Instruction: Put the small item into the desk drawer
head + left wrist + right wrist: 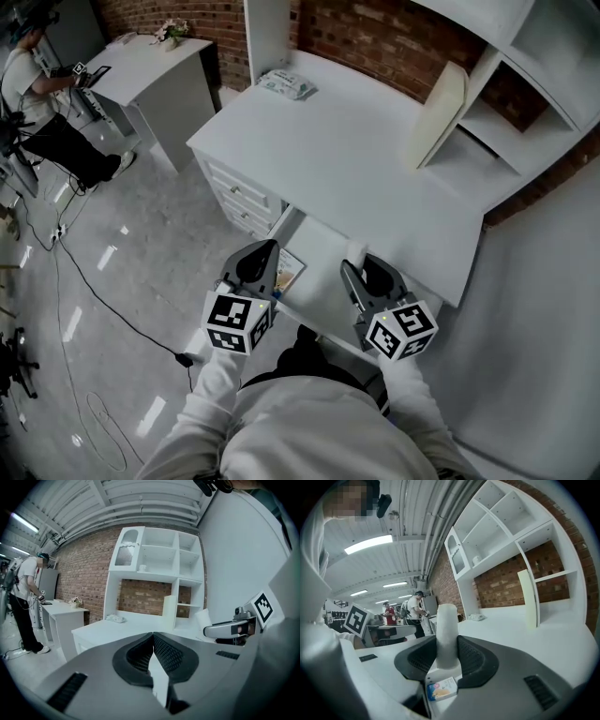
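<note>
The right gripper (447, 662) clamps the small item (446, 632), a white cylinder standing upright between its partly spread jaws, over the open drawer (322, 281) at the desk's (356, 159) front edge; the left gripper (153, 654), jaws together and empty, hovers at the drawer's left side; brick wall behind, glossy floor below.

Desk (356, 159) top white, matt, smooth; floor (112, 272) at left grey, glossy, mirroring lamps; brick wall (375, 37) at top rough, red-brown; right gripper (446, 641) pads (474, 660) black, ribbed, rubbery; white cylinder (446, 625) between them matt, faintly grainy
</note>
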`<state>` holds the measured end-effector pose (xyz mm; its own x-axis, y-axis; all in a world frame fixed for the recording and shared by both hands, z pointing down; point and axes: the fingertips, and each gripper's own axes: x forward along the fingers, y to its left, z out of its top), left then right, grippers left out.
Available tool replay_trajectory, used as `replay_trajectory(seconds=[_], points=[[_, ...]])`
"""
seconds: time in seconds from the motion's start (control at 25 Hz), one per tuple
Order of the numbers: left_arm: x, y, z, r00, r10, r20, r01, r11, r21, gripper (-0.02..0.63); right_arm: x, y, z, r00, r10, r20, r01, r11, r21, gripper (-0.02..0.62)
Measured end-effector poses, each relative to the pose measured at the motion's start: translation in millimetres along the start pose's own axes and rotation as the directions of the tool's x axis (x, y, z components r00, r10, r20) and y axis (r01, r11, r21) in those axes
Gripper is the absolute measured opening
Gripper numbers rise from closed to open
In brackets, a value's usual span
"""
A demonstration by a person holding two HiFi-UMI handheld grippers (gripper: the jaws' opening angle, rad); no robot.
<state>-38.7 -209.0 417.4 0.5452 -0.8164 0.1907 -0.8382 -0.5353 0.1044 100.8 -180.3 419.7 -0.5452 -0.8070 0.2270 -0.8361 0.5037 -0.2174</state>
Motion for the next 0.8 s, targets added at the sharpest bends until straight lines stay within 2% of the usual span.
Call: replay_trajectory(seconds=[0.6,0.8], points=[[8.7,31.9,8.1,0.995,0.096,0.000,-0.096,0.995,-0.024,0.018,56.9,-2.4,5.8,0.992,0.109,-0.071,-0.113,0.991,-0.064,0.153],[6.8,42.0,3.5,0.991,0.131,-0.010,-0.132,0.991,-0.028,0.018,77.3,-3.6,-6.2,0.985,0.131,-0.113,-0.140,0.987,-0.082,0.153]])
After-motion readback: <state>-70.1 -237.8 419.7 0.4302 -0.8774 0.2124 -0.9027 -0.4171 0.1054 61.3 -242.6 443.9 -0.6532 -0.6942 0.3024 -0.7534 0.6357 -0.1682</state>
